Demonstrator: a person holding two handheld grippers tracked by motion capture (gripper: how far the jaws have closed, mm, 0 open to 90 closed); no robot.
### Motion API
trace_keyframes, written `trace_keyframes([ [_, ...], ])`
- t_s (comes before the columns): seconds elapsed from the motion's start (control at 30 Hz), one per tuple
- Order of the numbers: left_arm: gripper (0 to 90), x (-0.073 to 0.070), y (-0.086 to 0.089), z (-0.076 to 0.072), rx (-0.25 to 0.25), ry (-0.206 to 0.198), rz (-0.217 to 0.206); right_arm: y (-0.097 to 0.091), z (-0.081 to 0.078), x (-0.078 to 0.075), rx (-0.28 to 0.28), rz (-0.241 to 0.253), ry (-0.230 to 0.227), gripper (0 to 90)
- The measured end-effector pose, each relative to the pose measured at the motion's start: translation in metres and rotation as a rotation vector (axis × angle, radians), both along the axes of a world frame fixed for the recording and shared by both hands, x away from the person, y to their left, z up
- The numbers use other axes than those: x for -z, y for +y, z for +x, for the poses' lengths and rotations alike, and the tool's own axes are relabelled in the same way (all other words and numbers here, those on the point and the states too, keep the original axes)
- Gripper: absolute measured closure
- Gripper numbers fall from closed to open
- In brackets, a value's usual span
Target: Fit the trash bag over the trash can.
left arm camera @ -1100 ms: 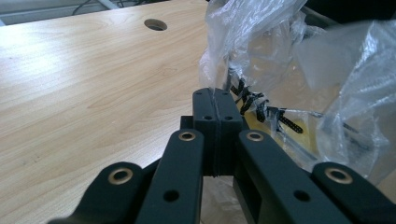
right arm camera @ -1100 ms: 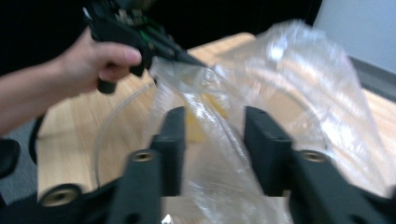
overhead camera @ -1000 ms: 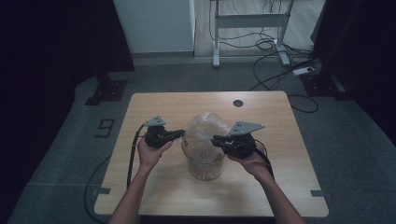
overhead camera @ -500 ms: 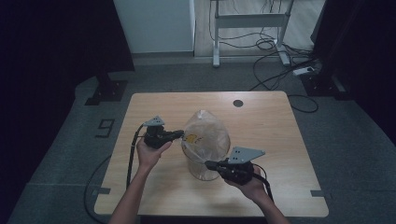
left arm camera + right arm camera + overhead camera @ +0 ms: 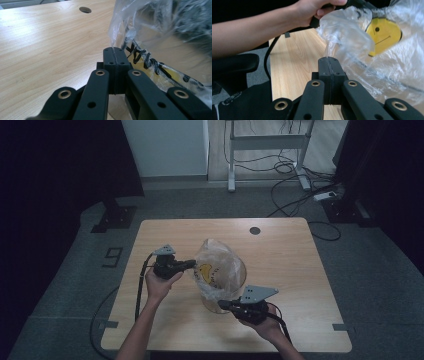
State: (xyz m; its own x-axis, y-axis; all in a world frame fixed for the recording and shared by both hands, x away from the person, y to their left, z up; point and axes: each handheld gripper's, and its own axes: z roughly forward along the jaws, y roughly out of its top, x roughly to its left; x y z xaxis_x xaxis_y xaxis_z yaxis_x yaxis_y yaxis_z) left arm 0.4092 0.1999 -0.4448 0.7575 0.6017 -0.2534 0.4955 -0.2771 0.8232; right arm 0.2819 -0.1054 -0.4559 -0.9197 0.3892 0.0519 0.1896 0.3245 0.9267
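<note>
The left gripper (image 5: 187,263) is pinching the upper edge of the clear plastic bag (image 5: 220,270), jaws clamped together on the film, while the right gripper (image 5: 225,304) is nipping the film low at the bag's near side, jaws likewise shut on it. The bag is standing mid-tabletop (image 5: 150,240), a yellow smiley print (image 5: 384,33) showing. Pulling gently and evenly apart should be opening it without tearing. Grey floor and cables (image 5: 290,170) are lying beyond.

one plastic bag (image 5: 220,270), one table (image 5: 290,255), two tools, two hands.
</note>
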Motion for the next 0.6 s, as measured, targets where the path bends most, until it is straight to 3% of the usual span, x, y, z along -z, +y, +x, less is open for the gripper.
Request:
trace_keyframes([
  [0.27, 89.9, 0.002, -0.001, 0.001, 0.003, 0.010, 0.002, -0.001, 0.003, 0.015, 0.017, -0.053, 0.039, 89.4],
  [0.6, 89.9, 0.004, -0.004, 0.002, 0.011, 0.016, 0.006, -0.008, 0.006, 0.022, 0.045, -0.060, 0.071, 87.9],
])
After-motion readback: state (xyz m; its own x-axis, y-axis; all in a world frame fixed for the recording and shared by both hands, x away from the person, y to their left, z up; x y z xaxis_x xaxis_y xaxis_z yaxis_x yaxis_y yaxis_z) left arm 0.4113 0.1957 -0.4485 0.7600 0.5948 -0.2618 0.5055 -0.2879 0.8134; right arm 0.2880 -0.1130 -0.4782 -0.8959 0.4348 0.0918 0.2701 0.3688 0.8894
